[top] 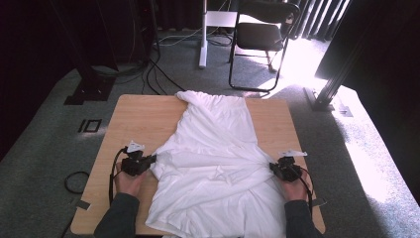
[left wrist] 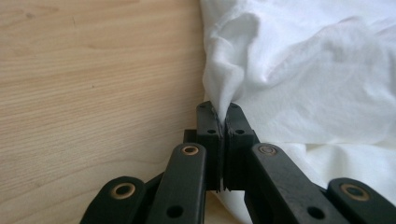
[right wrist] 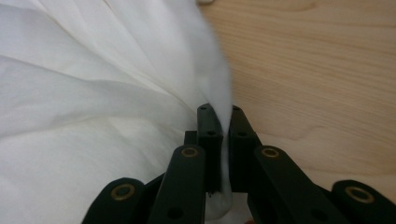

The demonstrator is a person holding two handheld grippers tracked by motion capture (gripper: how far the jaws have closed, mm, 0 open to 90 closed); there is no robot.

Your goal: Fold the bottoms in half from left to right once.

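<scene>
Left tool (top: 148, 159) and right tool (top: 275, 167) each clamped tight on opposite edges of the white garment (top: 215, 158) on the desk (top: 138, 119); thin pinches could slip if pulled apart hard.

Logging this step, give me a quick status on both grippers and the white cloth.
Left gripper shut on white cloth at its left edge. Right gripper shut on its right edge. Cloth rumpled, spread over the wooden table. Nothing in the way.
</scene>
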